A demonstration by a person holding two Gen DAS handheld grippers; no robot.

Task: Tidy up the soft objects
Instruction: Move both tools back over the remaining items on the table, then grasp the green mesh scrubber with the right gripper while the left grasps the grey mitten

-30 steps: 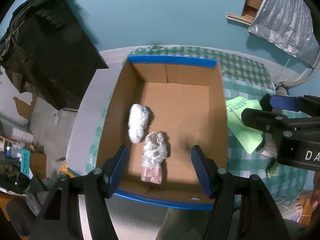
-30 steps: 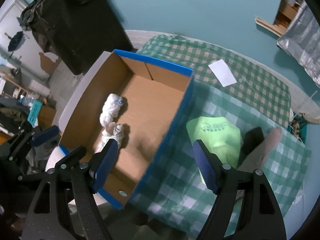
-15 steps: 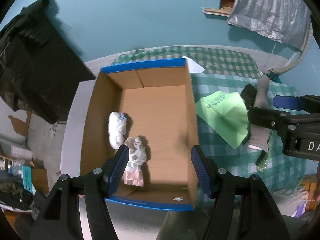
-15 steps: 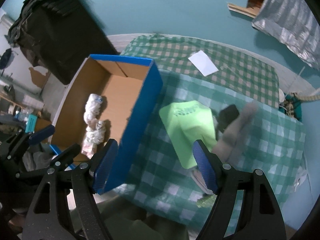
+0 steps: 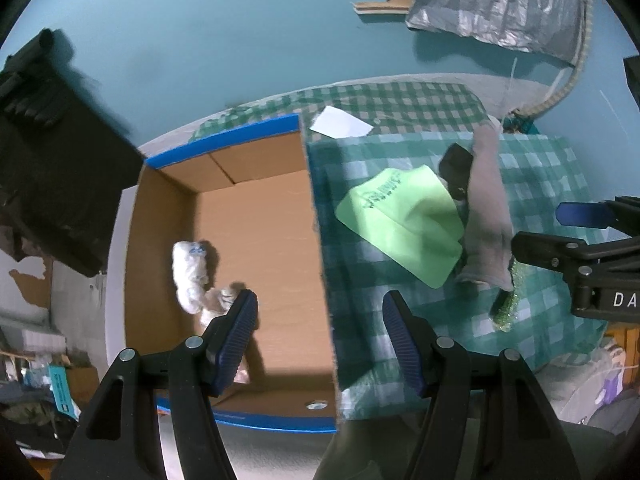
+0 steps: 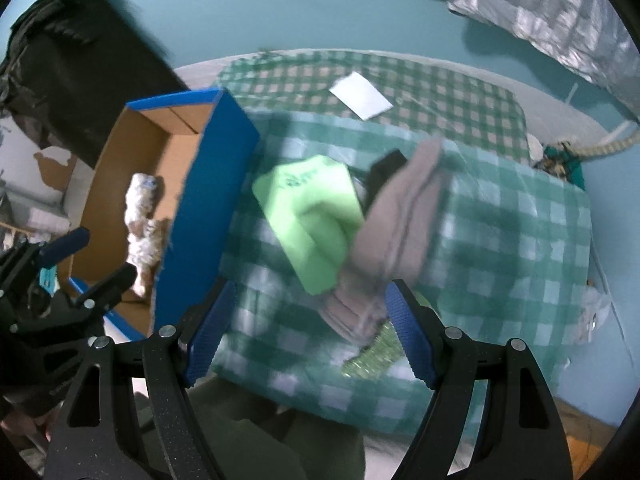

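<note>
A blue-edged cardboard box [image 5: 224,168] [image 6: 208,184] sits on the left of the checked tablecloth [image 5: 536,320] [image 6: 520,240]. Two white crumpled soft bundles [image 5: 191,276] [image 6: 142,216] lie inside it by the left wall. A light green cloth [image 5: 400,220] [image 6: 312,220], a grey sock-like cloth [image 5: 486,216] [image 6: 400,216], a black item [image 5: 454,162] [image 6: 384,168] and a green glittery piece [image 5: 510,300] [image 6: 374,354] lie on the tablecloth. My left gripper [image 5: 320,340] is open and empty over the box's right wall. My right gripper [image 6: 308,336] is open and empty above the green and grey cloths.
A white paper sheet [image 5: 340,122] [image 6: 360,96] lies on the far part of the tablecloth. A black mass [image 5: 52,168] stands left of the box. A silver sheet [image 5: 500,4] hangs at the far right. The floor around is teal.
Both grippers have moved to the right, from over the box toward the cloths on the tablecloth. Both stay open and empty.
</note>
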